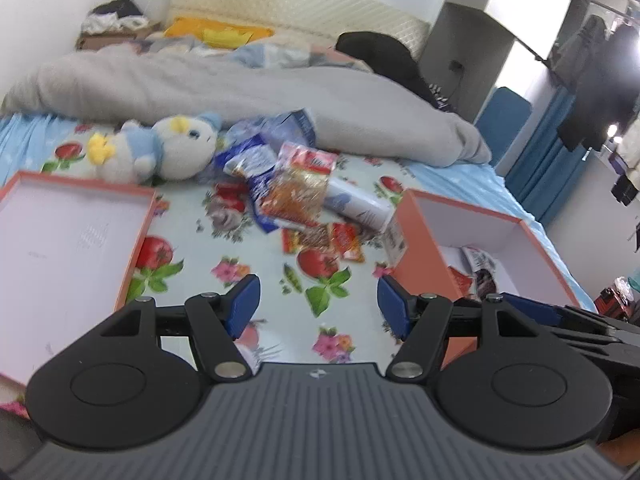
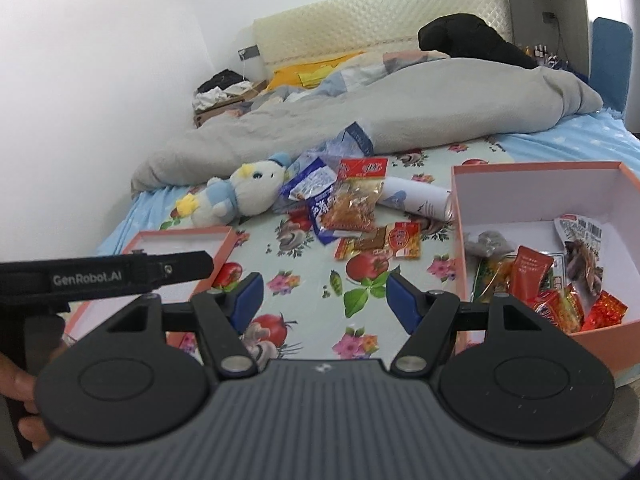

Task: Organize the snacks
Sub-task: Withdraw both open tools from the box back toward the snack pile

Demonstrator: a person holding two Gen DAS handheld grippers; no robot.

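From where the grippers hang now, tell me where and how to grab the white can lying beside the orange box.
Grip the white can across its round middle, coming from above with the fingers straddling its width. It lies on its side on the sheet, its left end tucked under the snack packets and its right end near the orange box, so the ends are crowded.

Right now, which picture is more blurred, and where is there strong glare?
Left wrist view: the snack pile is smeared by motion, and a window at far right is blown out. Right wrist view: the snacks look sharper; both views bend at the edges.
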